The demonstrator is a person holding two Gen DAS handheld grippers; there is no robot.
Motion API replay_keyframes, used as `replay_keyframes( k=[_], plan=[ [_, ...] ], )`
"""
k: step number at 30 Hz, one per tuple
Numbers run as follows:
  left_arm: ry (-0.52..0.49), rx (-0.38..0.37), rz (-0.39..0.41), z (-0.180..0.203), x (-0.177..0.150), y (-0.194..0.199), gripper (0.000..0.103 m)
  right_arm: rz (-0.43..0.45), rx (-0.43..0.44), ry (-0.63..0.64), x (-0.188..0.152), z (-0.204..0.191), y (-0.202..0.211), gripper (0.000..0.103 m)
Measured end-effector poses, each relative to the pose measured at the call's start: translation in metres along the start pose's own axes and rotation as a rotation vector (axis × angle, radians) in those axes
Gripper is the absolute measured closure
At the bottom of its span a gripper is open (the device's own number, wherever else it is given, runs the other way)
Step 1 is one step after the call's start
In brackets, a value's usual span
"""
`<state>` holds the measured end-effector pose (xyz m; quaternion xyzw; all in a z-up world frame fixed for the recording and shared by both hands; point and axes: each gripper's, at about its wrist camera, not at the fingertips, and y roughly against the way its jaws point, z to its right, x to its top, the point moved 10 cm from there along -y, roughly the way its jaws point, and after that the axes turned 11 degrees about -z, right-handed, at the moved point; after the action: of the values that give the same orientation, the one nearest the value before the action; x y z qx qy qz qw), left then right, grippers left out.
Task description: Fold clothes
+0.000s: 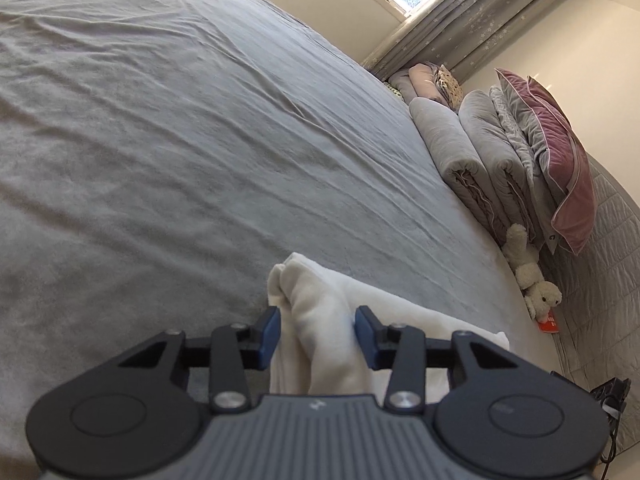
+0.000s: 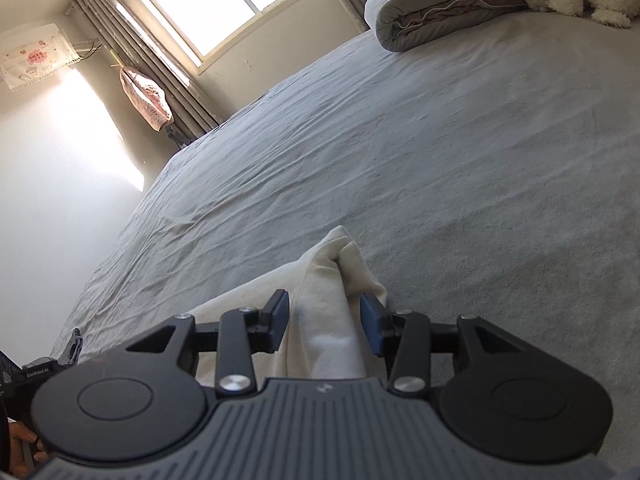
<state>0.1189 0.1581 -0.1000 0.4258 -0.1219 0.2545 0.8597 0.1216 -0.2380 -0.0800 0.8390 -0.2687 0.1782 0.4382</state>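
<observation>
A white garment lies bunched on the grey bed sheet at the near edge. In the left wrist view, my left gripper is shut on a raised fold of it, with the blue pads pressing both sides. In the right wrist view, the same cream-white garment rises in a peaked fold. My right gripper is shut on that fold, and its corner sticks out past the fingertips. The part of the garment under both gripper bodies is hidden.
Rolled grey quilts, a pink pillow and a cream plush toy line the bed's head end. The wide grey sheet stretches ahead. A window and curtains stand beyond. A hand shows at the lower left.
</observation>
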Motion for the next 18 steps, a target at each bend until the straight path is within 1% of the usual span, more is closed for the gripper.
replay_keyframes(
  k=[1, 2, 3, 4, 5, 6, 7, 9, 12, 13, 15, 16, 17, 18],
  plan=[
    [-0.007, 0.005, 0.005, 0.002, 0.001, -0.002, 0.067, -0.003, -0.004, 0.003, 0.000, 0.000, -0.004, 0.059],
    [-0.021, 0.017, 0.011, 0.004, 0.001, -0.004, 0.071, -0.001, -0.006, 0.009, 0.000, 0.000, -0.007, 0.059],
    [-0.037, 0.033, 0.021, 0.005, 0.001, -0.006, 0.075, 0.002, -0.008, 0.014, -0.001, -0.001, -0.009, 0.061],
    [-0.066, 0.054, 0.040, 0.008, 0.002, -0.006, 0.080, 0.004, -0.010, 0.020, -0.001, -0.001, -0.011, 0.071],
    [-0.091, 0.058, 0.057, 0.011, 0.003, -0.004, 0.085, 0.012, -0.017, 0.038, -0.002, -0.002, -0.011, 0.078],
    [-0.109, 0.054, 0.076, 0.014, 0.004, -0.002, 0.085, 0.028, -0.021, 0.060, -0.001, -0.006, -0.008, 0.083],
    [-0.124, 0.055, 0.095, 0.016, 0.005, 0.001, 0.085, 0.047, -0.025, 0.082, 0.000, -0.010, -0.005, 0.086],
    [-0.158, 0.074, 0.113, 0.015, 0.006, 0.001, 0.085, 0.073, -0.024, 0.113, 0.000, -0.015, 0.002, 0.088],
    [-0.178, 0.117, 0.133, 0.013, 0.006, 0.003, 0.084, 0.051, -0.067, 0.155, -0.008, -0.009, -0.008, 0.088],
    [-0.184, 0.132, 0.140, 0.013, 0.006, 0.004, 0.083, 0.041, -0.084, 0.171, -0.011, -0.007, -0.012, 0.088],
    [-0.197, 0.161, 0.154, 0.012, 0.006, 0.006, 0.072, 0.036, -0.108, 0.188, -0.012, -0.005, -0.015, 0.087],
    [-0.203, 0.176, 0.161, 0.011, 0.006, 0.007, 0.059, 0.044, -0.114, 0.185, -0.012, -0.006, -0.012, 0.083],
    [-0.209, 0.190, 0.168, 0.011, 0.006, 0.008, 0.055, 0.061, -0.124, 0.190, -0.011, -0.008, -0.008, 0.081],
    [-0.215, 0.205, 0.175, 0.010, 0.006, 0.009, 0.055, 0.090, -0.142, 0.214, -0.010, -0.013, -0.003, 0.078]
  ],
)
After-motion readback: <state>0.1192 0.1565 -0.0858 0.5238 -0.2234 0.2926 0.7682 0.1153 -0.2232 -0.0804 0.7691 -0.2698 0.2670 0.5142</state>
